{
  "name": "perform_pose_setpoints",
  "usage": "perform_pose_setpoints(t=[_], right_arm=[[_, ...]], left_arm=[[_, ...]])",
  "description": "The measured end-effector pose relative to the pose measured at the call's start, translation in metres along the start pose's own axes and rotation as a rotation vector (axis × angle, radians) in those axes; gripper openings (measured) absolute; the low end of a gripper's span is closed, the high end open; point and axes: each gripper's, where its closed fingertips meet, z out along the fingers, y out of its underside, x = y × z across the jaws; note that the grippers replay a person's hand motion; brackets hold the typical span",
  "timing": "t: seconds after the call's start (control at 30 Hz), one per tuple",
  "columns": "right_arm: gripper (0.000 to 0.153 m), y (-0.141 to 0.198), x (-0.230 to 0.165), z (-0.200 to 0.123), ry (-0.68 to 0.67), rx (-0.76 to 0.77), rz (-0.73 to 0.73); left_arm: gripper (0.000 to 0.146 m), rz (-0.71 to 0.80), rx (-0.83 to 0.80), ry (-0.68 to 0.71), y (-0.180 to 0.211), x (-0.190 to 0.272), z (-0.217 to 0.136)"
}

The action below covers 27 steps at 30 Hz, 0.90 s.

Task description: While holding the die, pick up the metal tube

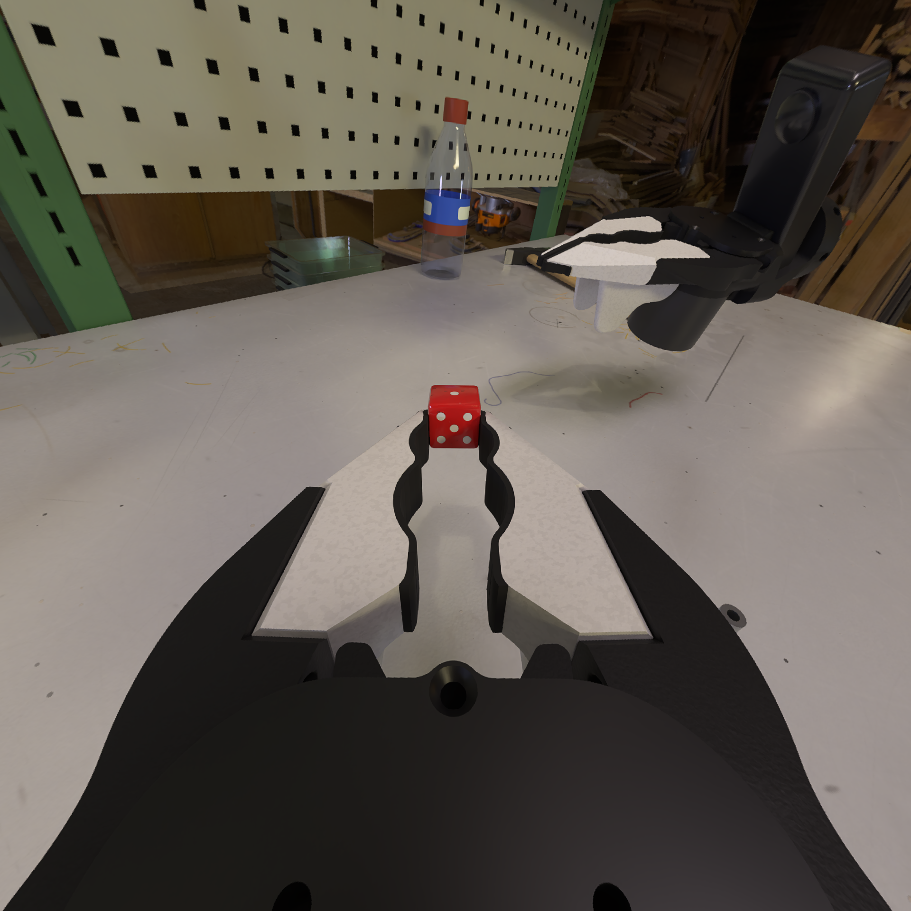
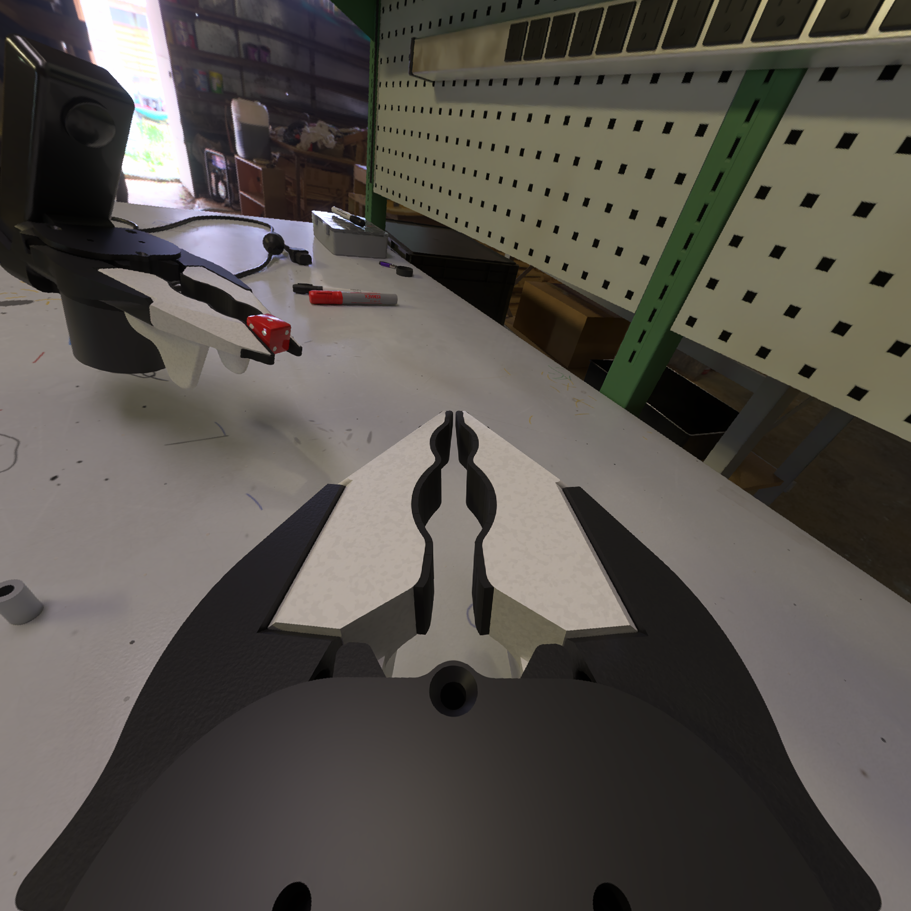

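Metal tube [image 2: 18, 601] lies far left, unreached: right gripper [image 2: 453, 414], jaws pressed together, must spread and swing over while left gripper [image 1: 453, 419] pinches die [image 1: 454, 417].

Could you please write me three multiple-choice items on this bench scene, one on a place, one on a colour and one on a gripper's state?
1. Where does the metal tube lie?
A. On the white table, apart from both grippers
B. Between the right gripper's fingers
C. On top of the grey case

2. What colour is the cap of the clear bottle?
A. Green
B. Red
C. Black

3. How does the right gripper stand?
A. Wide open around the die
B. Shut on the red marker
C. Fingertips nearly together, holding nothing

Key: 1 A, as the right wrist view shows the tube lying alone on the table at the far left edge. 2 B, as the left wrist view shows a red cap. 3 C, as its tips almost meet with nothing between them, while the left gripper grips the die.
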Motion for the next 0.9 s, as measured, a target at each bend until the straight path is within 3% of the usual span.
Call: perform_pose_setpoints(t=[0.37, 0.57, 0.9], right_arm=[[0.001, 0.0011, -0.0018, 0.0010, -0.003, -0.008, -0.006], [0.020, 0.0017, -0.0031, 0.0015, -0.006, -0.013, -0.009], [0.021, 0.0032, -0.0032, 0.0020, -0.004, -0.021, -0.012]], left_arm=[[0.019, 0.002, -0.002, 0.000, 0.0004, 0.0002, 0.0003], [0.019, 0.003, -0.003, 0.001, 0.0006, 0.0004, 0.0005], [0.019, 0.006, -0.004, 0.000, 0.0008, 0.0006, 0.0006]])
